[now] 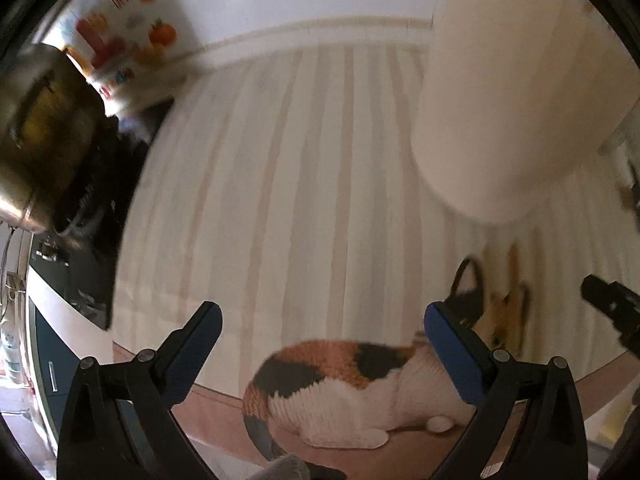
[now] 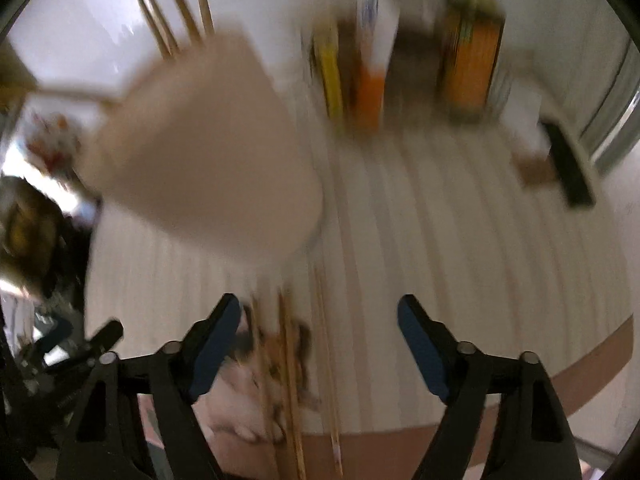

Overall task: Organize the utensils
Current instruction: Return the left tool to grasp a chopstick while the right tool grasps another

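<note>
Striped cloth covers the counter, with a printed cat at its near edge, so everything for this job lies on one pale, flat sheet where thin sticks are easy to pick out. Cartons stand at the back by the wall, clear of the working area.

A tall cream holder stands upright on the cloth, and a few chopsticks already lean out of its top; it looks like the place where the utensils are meant to end up. More loose chopsticks lie flat just in front of its base, running toward the near edge across the cat print. The blur makes it hard to count them, though there seem to be three or four.

The right gripper points steeply down, its jaws standing well apart with nothing between them. The loose sticks lie beside its left finger rather than in the gap, so it is not yet lined up for a grasp.

The left gripper hangs over the cat print with its jaws at their widest, also empty. In its view the holder stands ahead to the right. Its wide stance would suit steadying the holder, though that is only a guess.
</note>
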`<state>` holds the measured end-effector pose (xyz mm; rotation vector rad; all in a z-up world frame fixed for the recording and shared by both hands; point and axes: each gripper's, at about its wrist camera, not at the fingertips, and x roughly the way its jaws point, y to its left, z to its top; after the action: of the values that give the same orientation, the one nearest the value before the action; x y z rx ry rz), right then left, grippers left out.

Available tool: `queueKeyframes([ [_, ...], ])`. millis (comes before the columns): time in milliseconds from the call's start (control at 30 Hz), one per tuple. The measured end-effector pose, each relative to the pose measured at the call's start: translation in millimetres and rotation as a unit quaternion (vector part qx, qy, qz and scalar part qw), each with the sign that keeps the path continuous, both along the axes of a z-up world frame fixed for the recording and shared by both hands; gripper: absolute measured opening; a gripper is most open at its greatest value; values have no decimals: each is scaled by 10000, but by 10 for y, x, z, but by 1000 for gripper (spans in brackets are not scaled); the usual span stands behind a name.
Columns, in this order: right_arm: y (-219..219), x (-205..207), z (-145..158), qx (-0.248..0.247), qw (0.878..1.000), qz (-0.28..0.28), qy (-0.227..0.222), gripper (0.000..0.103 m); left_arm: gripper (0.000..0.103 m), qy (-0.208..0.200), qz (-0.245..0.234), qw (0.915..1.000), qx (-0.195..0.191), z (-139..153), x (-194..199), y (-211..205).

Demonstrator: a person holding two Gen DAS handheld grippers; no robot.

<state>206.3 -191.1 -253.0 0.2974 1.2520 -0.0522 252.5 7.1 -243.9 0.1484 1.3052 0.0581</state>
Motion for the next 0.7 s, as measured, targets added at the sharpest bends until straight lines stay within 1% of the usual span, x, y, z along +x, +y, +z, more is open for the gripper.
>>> queueKeyframes([
  [67,35,-29,-255,31,9995,44,309,69,103,181,-35,9998,42,-145,-33,-34],
  [133,51,-65,-504,83,9983,21,582,62,103,319,-64,9995,54,-242,-59,-67],
  [167,49,-77,-601,111,9975,-12,699,54,103,372,-93,9992,73,-291,-74,-98],
  [200,56,-89,-697,139,9966,-22,815,50,103,420,-137,9990,85,-333,-89,-137],
  [333,128,-152,-924,46,9948,121,1013,39,102,518,-335,9981,84,-409,-98,-308],
  [367,152,-175,-925,-55,9953,196,951,38,102,550,-381,9977,58,-427,-102,-360],
  [433,178,-198,-931,-316,9942,364,960,26,102,658,-484,9966,-107,-455,-101,-481],
  [467,173,-206,-931,-409,9937,372,980,13,102,719,-533,9958,-179,-472,-105,-546],
  [500,132,-223,-934,-483,9932,346,1003,7,102,761,-590,9950,-262,-487,-112,-599],
  [567,-5,-254,-931,-482,9930,208,1060,7,94,849,-716,9930,-408,-513,-126,-739],
  [600,-71,-262,-928,-533,9925,160,1086,7,92,876,-775,9920,-473,-532,-134,-792],
  [667,-233,-297,-923,-582,9920,38,1117,7,80,950,-889,9898,-573,-561,-149,-896],
  [700,-337,-327,-921,-571,9919,-47,1137,7,75,994,-939,9887,-618,-581,-153,-947],
])
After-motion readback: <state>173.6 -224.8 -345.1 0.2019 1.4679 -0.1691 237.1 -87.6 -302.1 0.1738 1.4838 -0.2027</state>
